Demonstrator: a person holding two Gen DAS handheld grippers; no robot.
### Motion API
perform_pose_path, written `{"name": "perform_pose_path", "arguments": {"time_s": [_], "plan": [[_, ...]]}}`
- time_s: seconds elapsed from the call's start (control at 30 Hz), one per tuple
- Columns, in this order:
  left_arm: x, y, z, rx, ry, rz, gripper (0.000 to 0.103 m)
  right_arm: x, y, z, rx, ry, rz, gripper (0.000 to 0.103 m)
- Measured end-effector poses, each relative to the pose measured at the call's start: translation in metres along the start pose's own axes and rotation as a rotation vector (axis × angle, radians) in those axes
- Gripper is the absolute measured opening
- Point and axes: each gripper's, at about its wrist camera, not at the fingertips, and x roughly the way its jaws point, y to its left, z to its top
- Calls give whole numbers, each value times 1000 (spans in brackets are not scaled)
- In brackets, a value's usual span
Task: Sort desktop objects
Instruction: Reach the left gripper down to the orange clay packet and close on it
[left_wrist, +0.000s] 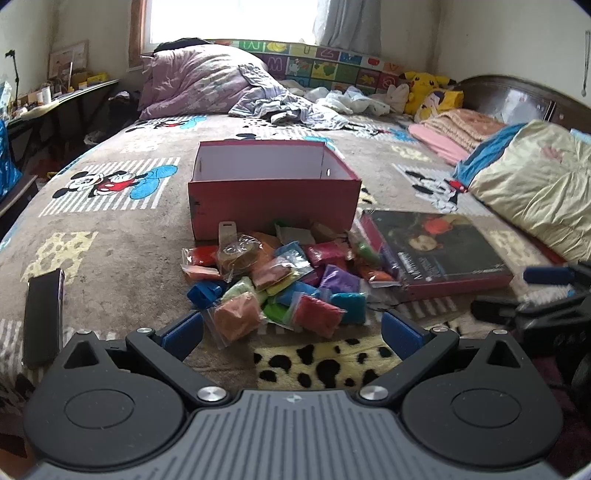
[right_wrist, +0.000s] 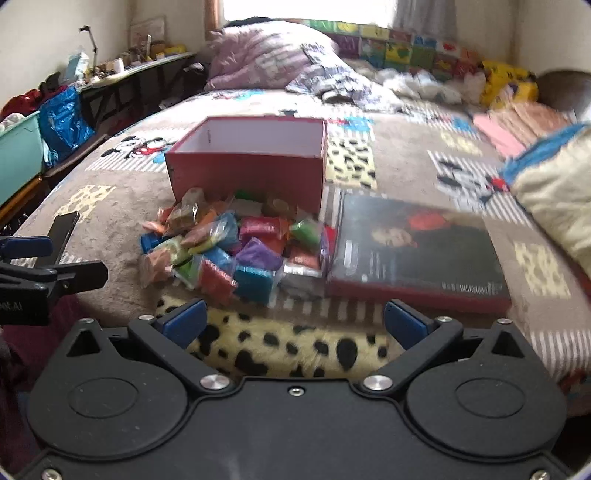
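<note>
My left gripper (left_wrist: 291, 326) is spread wide, gripping nothing, low in frame over the blanket (left_wrist: 110, 236). My right gripper (right_wrist: 293, 321) is likewise released. Packets (left_wrist: 280, 280) are heaped at frame centre, touching the red box (left_wrist: 273, 199) behind. Lid (left_wrist: 439, 251) lies right of the heap; phone (left_wrist: 42, 314) at left.

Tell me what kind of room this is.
Most likely a bedroom: the work happens on a bed with a cartoon-mouse patterned blanket, a bunched purple quilt and a yellow plush toy.
</note>
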Motion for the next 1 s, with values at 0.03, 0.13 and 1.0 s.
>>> {"name": "perform_pose_path", "arguments": {"time_s": [0.03, 0.13, 1.0], "plan": [[5, 2, 0, 9, -1, 5, 103, 3, -2, 0, -4, -21, 16, 103], [19, 7, -1, 27, 15, 3, 103, 16, -6, -2, -42, -89, 49, 102], [131, 61, -16, -196, 88, -17, 102, 115, 63, -14, -476, -68, 163, 102]]}}
